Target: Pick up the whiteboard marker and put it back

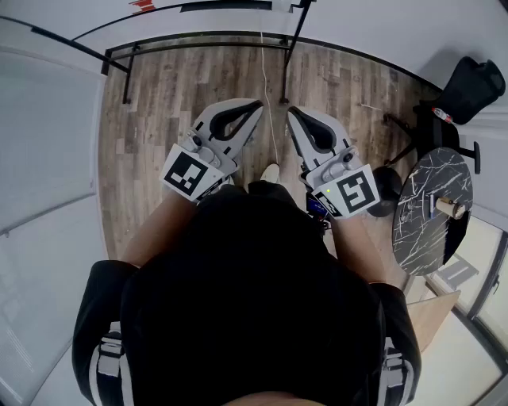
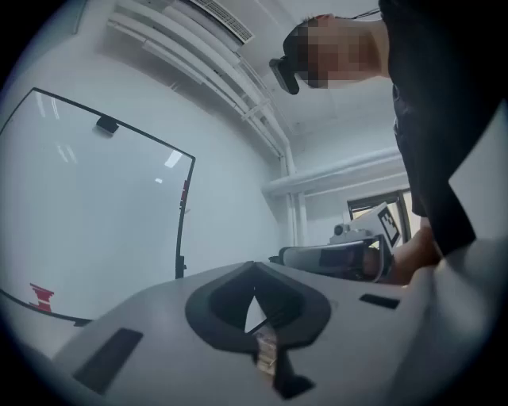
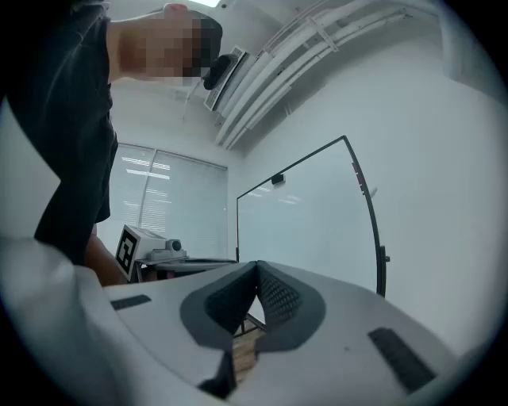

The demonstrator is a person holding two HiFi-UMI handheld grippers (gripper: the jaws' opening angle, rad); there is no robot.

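Note:
Both grippers hang in front of my body over the wooden floor, facing a whiteboard [image 1: 208, 19] on a black stand. My left gripper [image 1: 255, 105] is shut with nothing in it; its own view shows the tips [image 2: 254, 268] meeting before the whiteboard [image 2: 95, 206]. My right gripper [image 1: 292, 112] is shut and empty too, its jaws [image 3: 255, 265] closed against the board [image 3: 309, 222]. A thin dark stick, possibly the whiteboard marker [image 1: 432, 205], lies on a round marble table [image 1: 421, 238] at the right, well away from both grippers.
A short wooden cylinder [image 1: 451, 208] lies beside the dark stick on the table. A black bag [image 1: 472, 86] sits on a chair at the far right. The whiteboard's black base bar [image 1: 198, 41] crosses the floor ahead. A thin white cord [image 1: 268, 87] runs down the floor.

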